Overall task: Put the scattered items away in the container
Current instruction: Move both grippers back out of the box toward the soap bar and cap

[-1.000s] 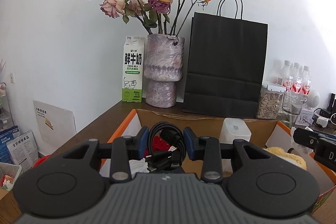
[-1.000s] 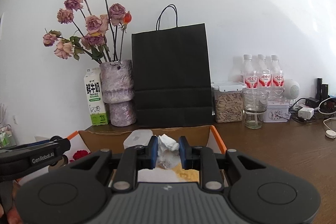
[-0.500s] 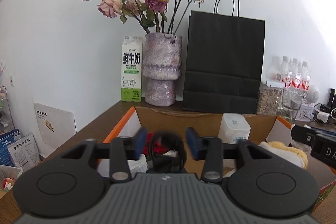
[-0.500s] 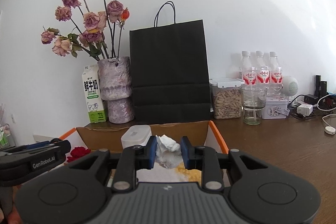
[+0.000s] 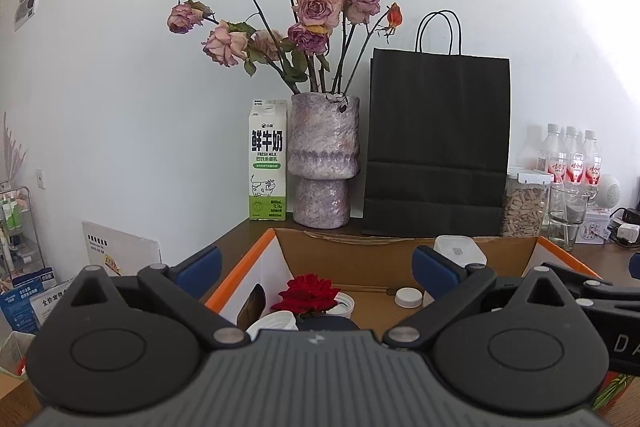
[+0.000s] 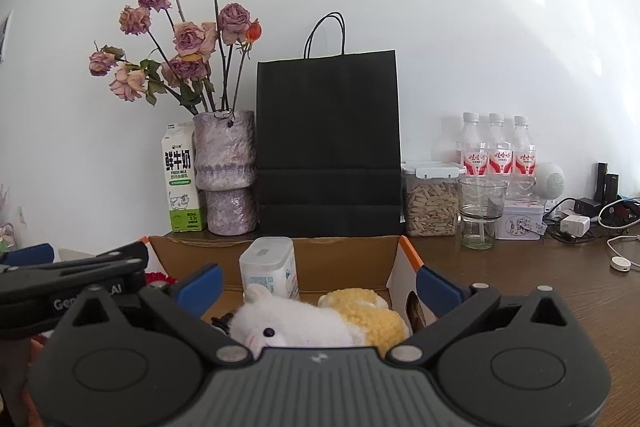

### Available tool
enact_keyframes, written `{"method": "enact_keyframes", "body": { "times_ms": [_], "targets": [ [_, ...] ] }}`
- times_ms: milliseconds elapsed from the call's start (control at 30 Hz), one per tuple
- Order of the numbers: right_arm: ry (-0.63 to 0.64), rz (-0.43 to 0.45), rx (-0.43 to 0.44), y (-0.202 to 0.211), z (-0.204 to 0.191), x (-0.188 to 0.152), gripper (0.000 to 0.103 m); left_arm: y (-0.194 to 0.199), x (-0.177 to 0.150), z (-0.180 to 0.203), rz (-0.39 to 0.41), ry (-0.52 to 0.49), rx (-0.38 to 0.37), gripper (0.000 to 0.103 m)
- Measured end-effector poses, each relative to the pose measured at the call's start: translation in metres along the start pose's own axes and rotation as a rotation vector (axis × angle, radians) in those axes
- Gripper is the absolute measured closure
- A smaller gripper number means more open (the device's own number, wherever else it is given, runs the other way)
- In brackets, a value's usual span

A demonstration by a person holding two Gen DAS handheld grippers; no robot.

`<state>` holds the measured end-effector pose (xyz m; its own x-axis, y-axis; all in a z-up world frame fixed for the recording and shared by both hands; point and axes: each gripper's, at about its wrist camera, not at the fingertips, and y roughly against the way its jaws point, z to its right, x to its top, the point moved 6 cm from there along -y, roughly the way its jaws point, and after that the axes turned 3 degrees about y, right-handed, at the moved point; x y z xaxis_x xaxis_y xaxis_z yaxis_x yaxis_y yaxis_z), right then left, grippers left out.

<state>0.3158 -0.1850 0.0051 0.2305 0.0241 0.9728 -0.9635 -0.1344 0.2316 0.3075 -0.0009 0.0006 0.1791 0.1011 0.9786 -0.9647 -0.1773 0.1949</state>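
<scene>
Over the cardboard box [image 5: 404, 259], both grippers hung, jaws opening wide with nothing between them: left gripper [image 5: 316, 269], right gripper [image 6: 318, 285]. Inside lay a red rose [image 5: 306, 297], white caps, a white tub [image 6: 268, 267] at the back wall, and a plush toy [image 6: 312, 321]. Risk: wide fingers could snag the box rim on withdrawal. Gripper bodies hid the near floor; whatever dropped there couldn't be made out.

Back of desk: dried roses in purple vase [image 5: 324, 163], milk carton [image 5: 267, 159] just left, black paper bag [image 5: 436, 143] right. Further right: seed jar [image 6: 431, 201], glass [image 6: 480, 211], three bottles [image 6: 496, 147], chargers.
</scene>
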Motion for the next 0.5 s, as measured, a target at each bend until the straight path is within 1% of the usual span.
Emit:
{"method": "enact_keyframes", "body": {
  "times_ms": [200, 500],
  "targets": [
    [-0.028, 0.014, -0.006, 0.003, 0.006, 0.002, 0.0, -0.001, -0.002, 0.0, -0.013, -0.003, 0.005, 0.0],
    [-0.06, 0.037, -0.01, 0.012, 0.017, 0.008, 0.0, 0.003, -0.001, -0.004, -0.011, 0.001, 0.005, 0.0]
  ]
}}
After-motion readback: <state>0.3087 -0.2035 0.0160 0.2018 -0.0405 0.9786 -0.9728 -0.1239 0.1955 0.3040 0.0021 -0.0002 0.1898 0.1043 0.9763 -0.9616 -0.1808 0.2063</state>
